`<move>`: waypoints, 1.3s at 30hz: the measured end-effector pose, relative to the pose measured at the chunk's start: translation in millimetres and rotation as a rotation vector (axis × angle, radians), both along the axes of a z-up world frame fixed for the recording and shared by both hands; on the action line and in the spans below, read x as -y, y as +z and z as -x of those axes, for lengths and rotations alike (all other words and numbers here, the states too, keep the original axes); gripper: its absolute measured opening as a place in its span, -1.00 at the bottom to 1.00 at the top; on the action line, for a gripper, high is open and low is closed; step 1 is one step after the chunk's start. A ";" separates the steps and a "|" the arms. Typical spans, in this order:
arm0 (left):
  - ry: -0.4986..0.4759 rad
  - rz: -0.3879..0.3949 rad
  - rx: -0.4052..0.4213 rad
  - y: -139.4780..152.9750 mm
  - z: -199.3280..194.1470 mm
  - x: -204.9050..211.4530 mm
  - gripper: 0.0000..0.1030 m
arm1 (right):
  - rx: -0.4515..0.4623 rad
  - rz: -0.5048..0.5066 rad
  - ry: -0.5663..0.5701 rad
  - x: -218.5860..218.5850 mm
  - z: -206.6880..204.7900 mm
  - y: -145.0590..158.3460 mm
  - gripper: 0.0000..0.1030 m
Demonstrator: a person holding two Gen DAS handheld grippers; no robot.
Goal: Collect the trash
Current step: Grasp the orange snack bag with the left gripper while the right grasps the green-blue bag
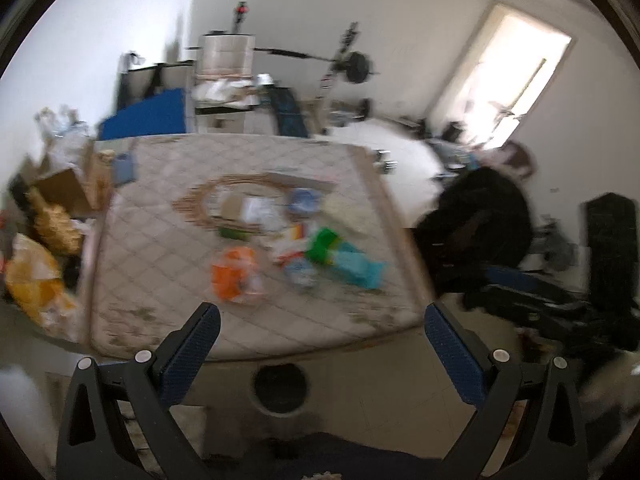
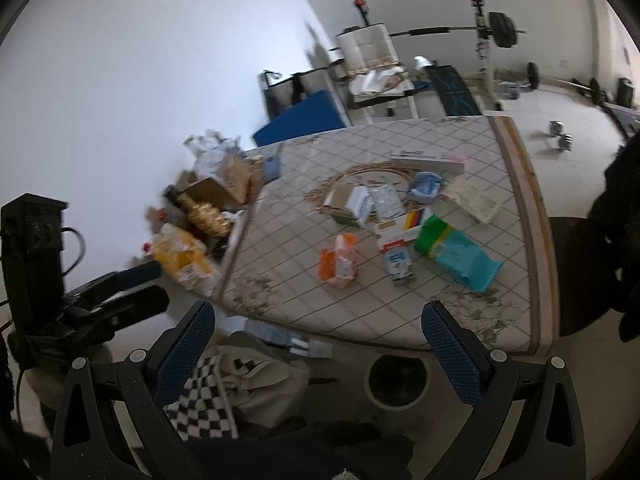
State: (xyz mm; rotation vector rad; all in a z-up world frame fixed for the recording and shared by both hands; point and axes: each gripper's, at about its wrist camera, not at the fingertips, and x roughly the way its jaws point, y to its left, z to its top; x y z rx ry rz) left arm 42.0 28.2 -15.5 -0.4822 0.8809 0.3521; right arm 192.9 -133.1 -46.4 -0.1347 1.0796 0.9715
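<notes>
Landmark = quilted mattress (image 2: 400, 312), flat on the floor, all the trash sits on its top. Left of the mattress, against the wall: a yellow bag (image 2: 182, 258), a gold shiny thing (image 2: 204, 212) and an open cardboard box (image 2: 218, 188), piled together off the mattress edge. In the right wrist view the other gripper's black body sits at far left, low, near that pile. On the mattress, left to right: orange wrapper (image 2: 338, 262) alone near the mattress front-left; small white-blue carton (image 2: 398, 264) just right of it; behind those, a cluster of a small box (image 2: 348, 204) and a clear blister pack (image 2: 386, 200) on the brown oval print at mattress centre; a white card with colour stripes (image 2: 404, 222) between cluster and carton; green-teal packet (image 2: 456, 252) toward the mattress right edge; blue crumpled bit (image 2: 426, 186) and a paper sheet (image 2: 474, 198) behind it; long white box (image 2: 428, 160) farthest back. In front of the mattress on the tile floor: round dark bin (image 2: 398, 378), just off the front edge. Left gripper (image 1: 322, 330) jaws wide apart, nothing between them, above the bin (image 1: 282, 388) and short of the mattress (image 1: 160, 320); that view is motion-blurred, orange wrapper (image 1: 234, 274) nearest. Right gripper (image 2: 318, 328) jaws also spread, empty, over the mattress front edge.
</notes>
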 end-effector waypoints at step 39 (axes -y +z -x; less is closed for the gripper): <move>0.439 0.130 -0.537 -307.3 -166.1 -94.3 -0.26 | -0.156 0.576 0.346 -144.5 -240.0 -336.9 0.48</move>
